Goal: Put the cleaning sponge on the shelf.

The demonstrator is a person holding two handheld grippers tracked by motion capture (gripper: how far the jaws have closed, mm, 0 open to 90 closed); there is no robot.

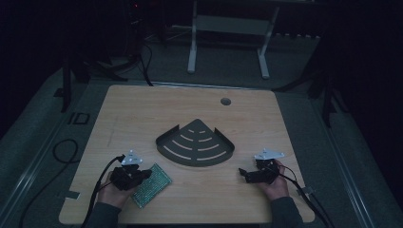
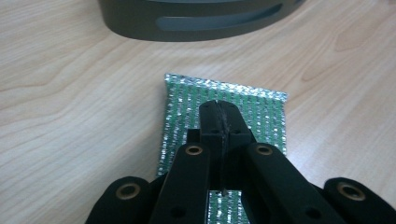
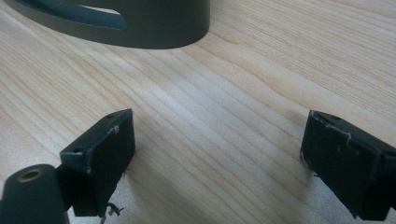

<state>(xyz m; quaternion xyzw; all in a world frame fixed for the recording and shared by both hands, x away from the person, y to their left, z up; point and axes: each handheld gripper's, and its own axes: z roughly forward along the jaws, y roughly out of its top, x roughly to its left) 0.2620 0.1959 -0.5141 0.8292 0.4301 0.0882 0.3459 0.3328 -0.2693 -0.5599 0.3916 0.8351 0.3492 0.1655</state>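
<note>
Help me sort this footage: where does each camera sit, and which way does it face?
High view: above the person's side, looking forward and down on the table; forearms, both hands, left tool, right tool.
Left gripper view: on the left tool, looking along its shut jaws over the green mat.
Right gripper view: on the right tool, open jaws over bare wood.
Shared: the dark corner shelf appears in all three.
</note>
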